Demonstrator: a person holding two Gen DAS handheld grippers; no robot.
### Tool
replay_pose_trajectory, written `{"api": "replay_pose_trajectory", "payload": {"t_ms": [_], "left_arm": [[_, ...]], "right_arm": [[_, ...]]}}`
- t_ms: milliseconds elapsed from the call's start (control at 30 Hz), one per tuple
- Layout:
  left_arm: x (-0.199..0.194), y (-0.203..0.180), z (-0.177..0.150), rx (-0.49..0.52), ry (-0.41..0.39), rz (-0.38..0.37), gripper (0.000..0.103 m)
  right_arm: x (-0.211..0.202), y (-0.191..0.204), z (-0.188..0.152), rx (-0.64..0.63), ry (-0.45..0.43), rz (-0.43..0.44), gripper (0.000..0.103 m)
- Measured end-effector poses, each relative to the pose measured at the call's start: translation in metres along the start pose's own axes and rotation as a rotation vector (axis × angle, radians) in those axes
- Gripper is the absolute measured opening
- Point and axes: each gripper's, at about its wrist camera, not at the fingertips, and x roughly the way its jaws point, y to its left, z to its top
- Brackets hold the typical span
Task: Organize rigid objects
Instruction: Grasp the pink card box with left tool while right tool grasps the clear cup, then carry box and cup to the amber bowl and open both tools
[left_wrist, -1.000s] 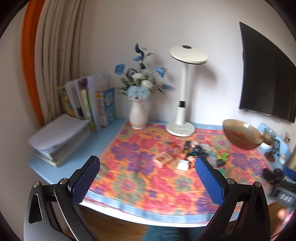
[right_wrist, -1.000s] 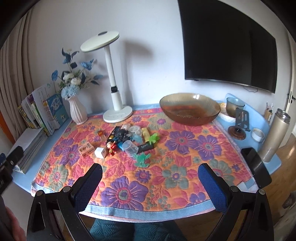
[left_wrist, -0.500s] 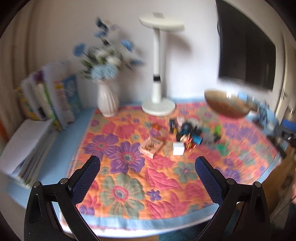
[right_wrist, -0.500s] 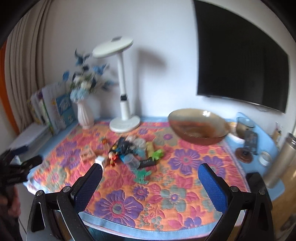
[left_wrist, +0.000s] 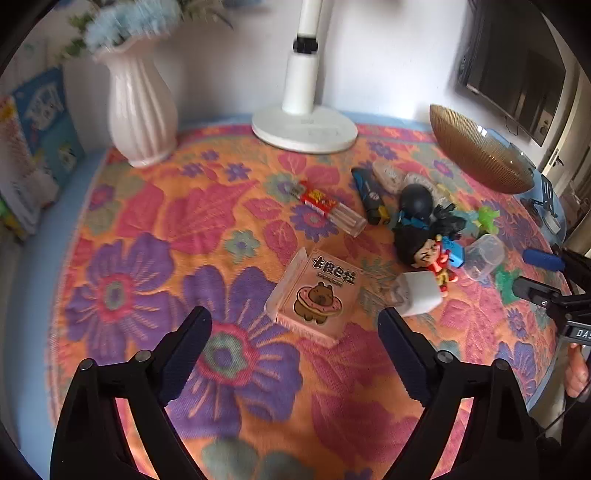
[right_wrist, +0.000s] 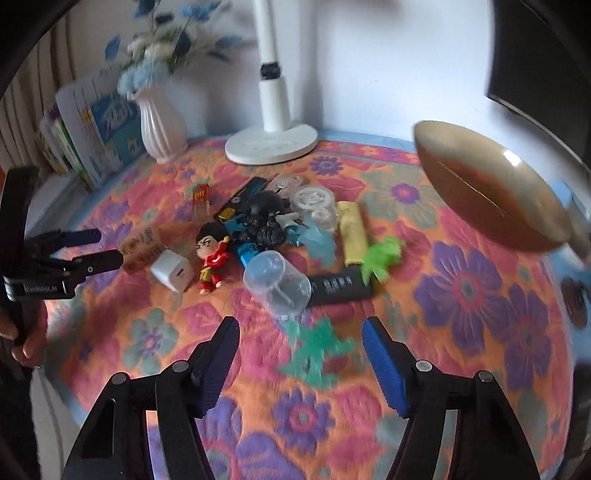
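A pile of small rigid objects lies on the floral cloth. My left gripper (left_wrist: 295, 332) is open and empty, just short of a clear card box with a bear picture (left_wrist: 316, 295). A white charger cube (left_wrist: 419, 293) and a red figurine (left_wrist: 430, 258) lie to its right. My right gripper (right_wrist: 301, 343) is open and empty over a green star toy (right_wrist: 316, 350), with a clear plastic cup (right_wrist: 277, 282) and a black bar (right_wrist: 338, 286) just beyond. A brown glass bowl (right_wrist: 491, 188) stands at the right; it also shows in the left wrist view (left_wrist: 480, 151).
A white lamp base (left_wrist: 304, 129) and a white vase (left_wrist: 138, 103) stand at the back, with books (right_wrist: 96, 129) at the left. The left gripper shows in the right wrist view (right_wrist: 88, 247). The right gripper shows in the left wrist view (left_wrist: 532, 271).
Both grippers have moved forward and down toward the pile. The left one has closed in on the card box, the right one on the green star toy. Both stay open.
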Motion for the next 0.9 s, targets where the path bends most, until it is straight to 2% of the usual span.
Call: {"api": "replay_pose_trajectory", "payload": {"t_ms": [100,167,200,267,300,400,467,600,767,833,900], "left_arm": [[0.016,-0.005,0.003,0.035,0.025,-0.009,0.088],[0.023,-0.008,0.005,0.058,0.035,-0.002,0.077],[0.027,-0.008,0.006,0.059,0.043,0.002,0.066],[0.029,-0.008,0.008,0.067,0.033,0.022,0.049],[0.026,-0.01,0.008,0.079,0.02,0.024,0.041],[0.017,-0.015,0.008,0.083,-0.003,0.037,0.039],[0.009,-0.017,0.01,0.072,-0.03,0.045,0.038],[-0.019,-0.017,0.017,0.0,-0.11,0.019,0.037],[-0.064,-0.047,0.036,0.021,-0.235,-0.002,0.037],[-0.077,-0.068,0.052,0.039,-0.273,-0.033,0.037],[-0.085,-0.093,0.071,0.071,-0.301,-0.055,0.037]], "right_arm": [[0.011,0.012,0.01,-0.076,0.004,-0.031,0.068],[0.021,0.019,0.015,-0.121,0.009,-0.062,0.068],[0.026,0.021,0.018,-0.133,0.011,-0.077,0.067],[0.036,0.023,0.023,-0.145,0.02,-0.08,0.053],[0.038,0.023,0.024,-0.145,0.023,-0.062,0.039],[0.035,0.023,0.025,-0.133,-0.005,-0.065,0.037],[0.024,0.018,0.026,-0.104,-0.037,-0.035,0.037],[-0.005,0.01,0.029,-0.07,-0.1,-0.022,0.037],[-0.053,-0.015,0.039,-0.043,-0.2,-0.082,0.037],[-0.07,-0.037,0.045,-0.003,-0.233,-0.145,0.037],[-0.086,-0.065,0.052,0.061,-0.267,-0.169,0.037]]}}
